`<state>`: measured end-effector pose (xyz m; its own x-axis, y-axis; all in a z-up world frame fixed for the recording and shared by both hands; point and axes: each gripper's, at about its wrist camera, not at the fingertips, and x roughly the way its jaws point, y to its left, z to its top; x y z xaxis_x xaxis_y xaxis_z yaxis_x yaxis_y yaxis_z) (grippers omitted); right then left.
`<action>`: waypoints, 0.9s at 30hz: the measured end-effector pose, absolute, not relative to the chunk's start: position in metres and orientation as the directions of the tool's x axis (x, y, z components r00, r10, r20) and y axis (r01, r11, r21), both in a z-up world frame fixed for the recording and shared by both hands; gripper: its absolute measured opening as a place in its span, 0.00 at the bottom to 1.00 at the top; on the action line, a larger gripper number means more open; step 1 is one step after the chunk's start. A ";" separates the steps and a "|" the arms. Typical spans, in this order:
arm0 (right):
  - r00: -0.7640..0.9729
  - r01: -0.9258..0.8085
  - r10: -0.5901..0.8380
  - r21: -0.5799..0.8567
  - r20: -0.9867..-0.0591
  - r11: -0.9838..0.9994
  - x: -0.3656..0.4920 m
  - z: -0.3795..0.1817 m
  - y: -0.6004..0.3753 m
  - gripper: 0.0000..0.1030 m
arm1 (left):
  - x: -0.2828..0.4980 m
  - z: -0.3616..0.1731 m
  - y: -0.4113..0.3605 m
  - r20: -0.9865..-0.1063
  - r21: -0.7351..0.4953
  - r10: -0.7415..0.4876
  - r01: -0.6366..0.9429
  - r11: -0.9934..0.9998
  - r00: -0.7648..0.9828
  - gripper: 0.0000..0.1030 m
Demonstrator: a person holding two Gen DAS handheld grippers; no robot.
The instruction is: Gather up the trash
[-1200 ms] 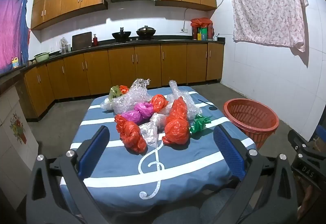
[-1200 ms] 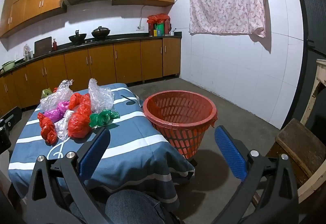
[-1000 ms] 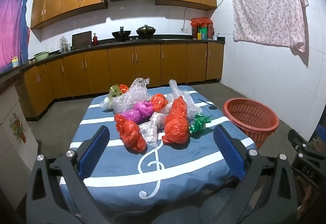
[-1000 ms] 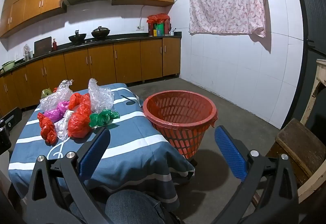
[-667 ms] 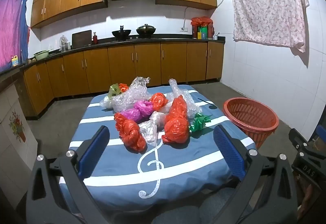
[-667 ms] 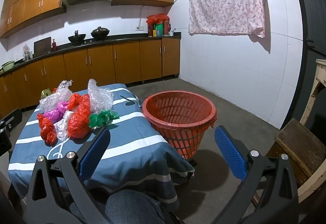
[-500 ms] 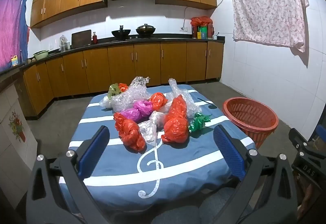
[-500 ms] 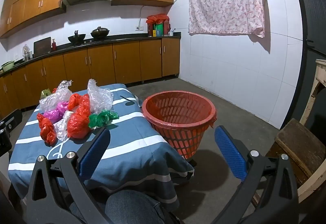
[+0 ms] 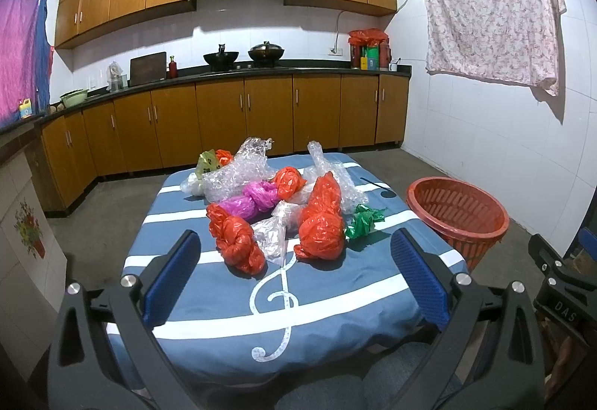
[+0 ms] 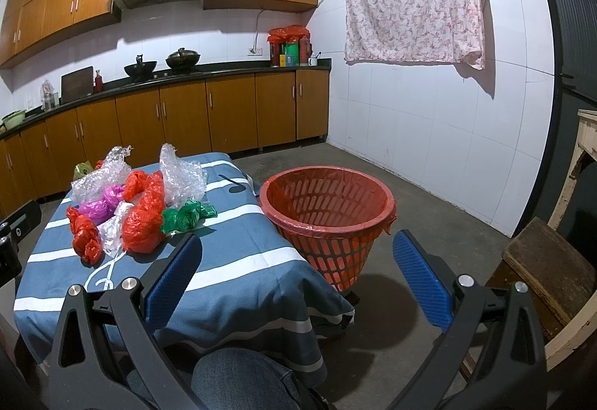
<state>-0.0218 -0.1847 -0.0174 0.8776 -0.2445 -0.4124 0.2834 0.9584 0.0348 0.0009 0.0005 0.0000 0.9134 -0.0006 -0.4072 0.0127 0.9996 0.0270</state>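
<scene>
Basket (image 10: 328,219) just beside table edge (image 10: 283,242)

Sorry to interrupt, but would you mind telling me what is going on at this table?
A person is about to clear trash. Crumpled plastic bags and bubble wrap lie piled on the striped tablecloth. The left gripper and the right gripper are both open and hold nothing. The red basket stands on the floor beside the table and looks empty, so nothing is collected yet.
</scene>
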 end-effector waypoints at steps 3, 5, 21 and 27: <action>0.878 0.284 -0.245 0.035 -0.412 0.958 -0.022 -0.017 -0.185 0.98 | 0.001 0.000 0.001 -0.408 0.026 -0.001 0.013 1.000 0.913 0.96; 0.878 0.284 -0.245 0.034 -0.412 0.958 -0.022 -0.018 -0.185 0.98 | 0.001 0.000 0.000 -0.408 0.027 -0.001 0.013 1.000 0.913 0.96; 0.877 0.284 -0.246 0.033 -0.413 0.958 -0.022 -0.019 -0.185 0.98 | 0.002 -0.004 0.001 -0.411 0.023 -0.002 0.013 1.000 0.911 0.96; 0.877 0.285 -0.247 0.033 -0.413 0.958 -0.022 -0.020 -0.186 0.98 | 0.003 -0.004 0.001 -0.413 0.023 -0.002 0.013 1.000 0.911 0.96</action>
